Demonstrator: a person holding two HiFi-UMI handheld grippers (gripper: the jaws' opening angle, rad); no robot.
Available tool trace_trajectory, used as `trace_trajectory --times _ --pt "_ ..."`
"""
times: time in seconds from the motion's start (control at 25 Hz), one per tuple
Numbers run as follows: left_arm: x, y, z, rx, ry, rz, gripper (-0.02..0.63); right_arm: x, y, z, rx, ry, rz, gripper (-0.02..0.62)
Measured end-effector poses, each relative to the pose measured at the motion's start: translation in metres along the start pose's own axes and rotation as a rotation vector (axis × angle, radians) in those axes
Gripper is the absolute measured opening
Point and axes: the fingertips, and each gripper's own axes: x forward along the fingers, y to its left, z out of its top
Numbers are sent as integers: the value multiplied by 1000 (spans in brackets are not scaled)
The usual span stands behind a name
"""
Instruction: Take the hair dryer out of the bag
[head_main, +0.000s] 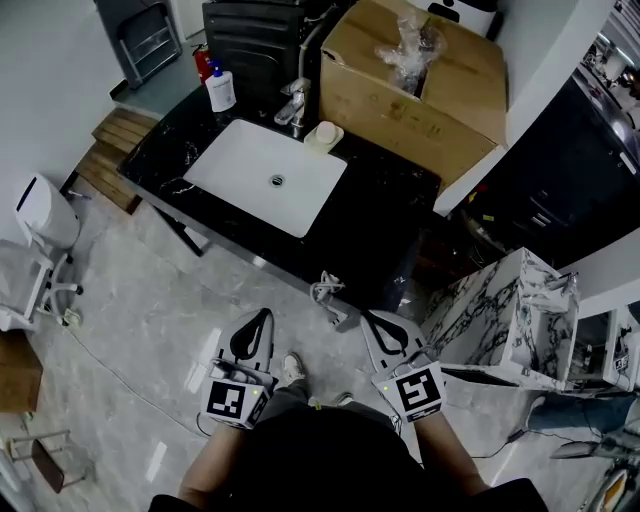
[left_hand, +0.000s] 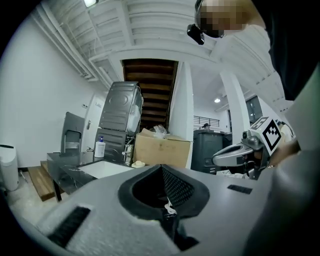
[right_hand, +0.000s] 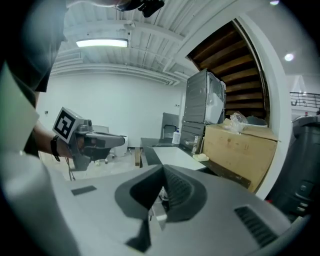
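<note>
Left claw (head_main: 258, 320) and right claw (head_main: 375, 322) hover pinched shut, empty, before the black desk (head_main: 385, 225).
A crumpled clear plastic bag (head_main: 410, 45) sits in the cardboard box (head_main: 400, 105) beside the white sink (head_main: 245, 170).

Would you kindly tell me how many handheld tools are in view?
2. The left tool sits lower left in the head view, the right tool beside it, lower right; both are shut, short of the black counter.
</note>
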Motion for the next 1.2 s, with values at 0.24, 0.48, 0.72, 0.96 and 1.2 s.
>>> trace_trajectory --times 0.24,0.48,0.72,0.96,1.2 --pt "25 23 -12 -51 53 -82 21 29 -4 10 16 38 -54 12" --pt "54 23 -13 -90 55 -125 21 48 -17 3 -28 69 -61 12" --pt "75 19 -10 -54 41 -106 21 67 -30 -19 -115 141 -7 14" --pt "87 15 -10 -33 41 -68 21 93 -28 -71 -302 312 69 193" --pt "90 8 -15 -51 73 -62 21 111 -28 -121 -425 450 98 251"
